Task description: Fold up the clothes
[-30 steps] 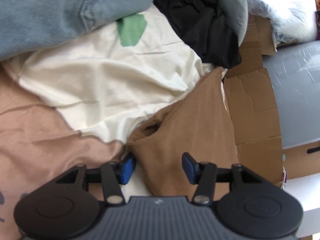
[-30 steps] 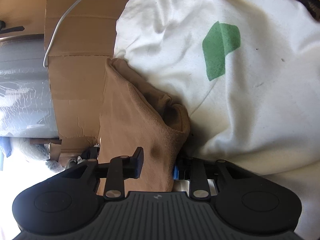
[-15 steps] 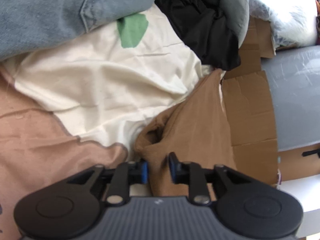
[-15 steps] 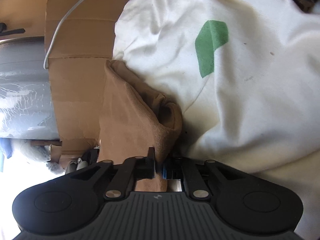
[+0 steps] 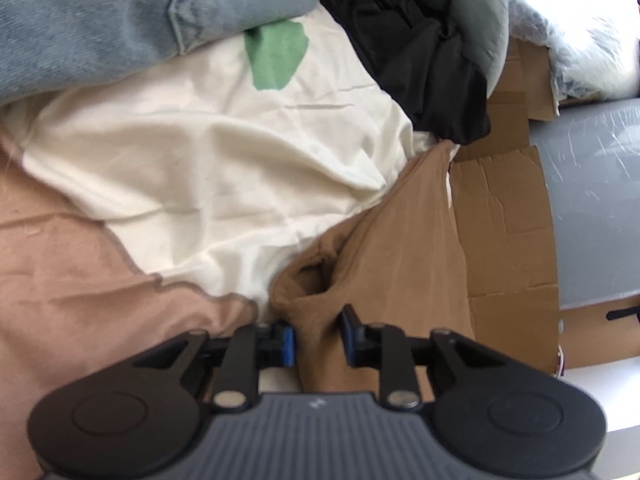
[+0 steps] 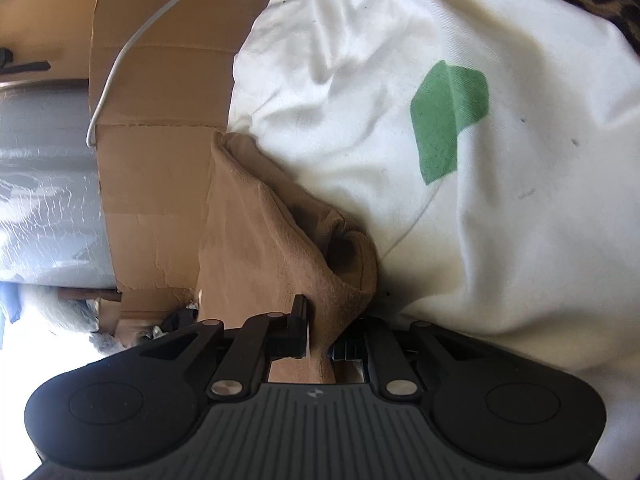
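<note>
A brown garment (image 5: pixel 392 256) lies bunched along the edge of a cream garment (image 5: pixel 208 160) that has a green patch (image 5: pixel 276 56). My left gripper (image 5: pixel 317 342) has a fold of the brown cloth's cuff between its blue pads, and its jaws are closing and pressing on it. In the right wrist view the same brown garment (image 6: pixel 256 240) runs up beside the cream garment (image 6: pixel 500 220). My right gripper (image 6: pixel 322 336) is shut on the brown cloth's near end. The right-hand finger is partly hidden behind the fabric.
Blue denim (image 5: pixel 100 16) lies over the cream garment at the top left. A black garment (image 5: pixel 420 52) and a grey one (image 5: pixel 480 20) sit behind. Pinkish cloth (image 5: pixel 72 280) lies left. Flattened cardboard (image 5: pixel 508 220), a grey surface (image 5: pixel 592 208) and a white cable (image 6: pixel 132 40) border the pile.
Both grippers have closed from open onto the brown garment, pinching its cloth into a fold. Neither hand has shifted noticeably.
</note>
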The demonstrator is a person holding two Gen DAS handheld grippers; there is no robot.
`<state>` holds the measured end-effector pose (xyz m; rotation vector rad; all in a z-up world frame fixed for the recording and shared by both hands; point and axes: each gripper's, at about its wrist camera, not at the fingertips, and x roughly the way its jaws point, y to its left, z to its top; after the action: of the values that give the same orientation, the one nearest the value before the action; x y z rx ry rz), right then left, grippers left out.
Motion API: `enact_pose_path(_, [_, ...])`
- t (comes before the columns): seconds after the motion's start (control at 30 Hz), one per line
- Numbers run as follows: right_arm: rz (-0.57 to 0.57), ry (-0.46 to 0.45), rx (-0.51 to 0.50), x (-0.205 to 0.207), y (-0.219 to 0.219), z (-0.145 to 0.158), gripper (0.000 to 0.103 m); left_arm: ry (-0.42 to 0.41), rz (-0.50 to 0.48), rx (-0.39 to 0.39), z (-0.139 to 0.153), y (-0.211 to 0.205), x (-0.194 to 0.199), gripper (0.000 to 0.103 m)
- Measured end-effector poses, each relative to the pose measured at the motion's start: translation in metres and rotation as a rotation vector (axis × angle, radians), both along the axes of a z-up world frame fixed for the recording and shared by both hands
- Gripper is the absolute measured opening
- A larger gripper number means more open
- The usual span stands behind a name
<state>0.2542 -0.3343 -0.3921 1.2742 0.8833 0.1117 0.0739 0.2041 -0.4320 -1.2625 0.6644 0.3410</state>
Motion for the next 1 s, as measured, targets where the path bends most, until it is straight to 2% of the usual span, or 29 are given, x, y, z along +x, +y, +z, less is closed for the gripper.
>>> enact_pose_path(0.03, [0.011,-0.001,-0.01,0.002,0.0,0.001,0.005,0.003,-0.005,0.003,0.0,0.0,0.001,0.017])
enact_pose_path(0.07, [0.021,-0.002,-0.018,0.003,0.001,0.002,0.003,0.003,-0.001,-0.003,-0.001,0.001,0.002,0.007])
enact_pose_path(0.17, [0.024,0.005,-0.036,0.007,-0.003,0.008,0.003,0.01,0.009,-0.003,0.0,0.001,0.003,0.003])
enact_pose_path(0.6, [-0.03,-0.01,-0.031,-0.006,-0.009,0.031,0.002,0.01,0.049,-0.008,0.035,0.002,-0.012,0.002])
enact_pose_path(0.8, [-0.048,-0.023,-0.047,-0.022,-0.016,0.052,0.001,0.032,0.031,0.0,0.047,-0.001,-0.019,0.002])
enact_pose_path(0.9, [-0.055,-0.015,-0.059,-0.034,-0.018,0.061,0.001,0.072,-0.014,0.042,0.055,-0.003,-0.02,0.002])
enact_pose_path(1.0, [-0.05,-0.004,-0.082,-0.046,-0.02,0.069,0.001,0.088,-0.04,0.04,0.061,-0.004,-0.025,0.002])
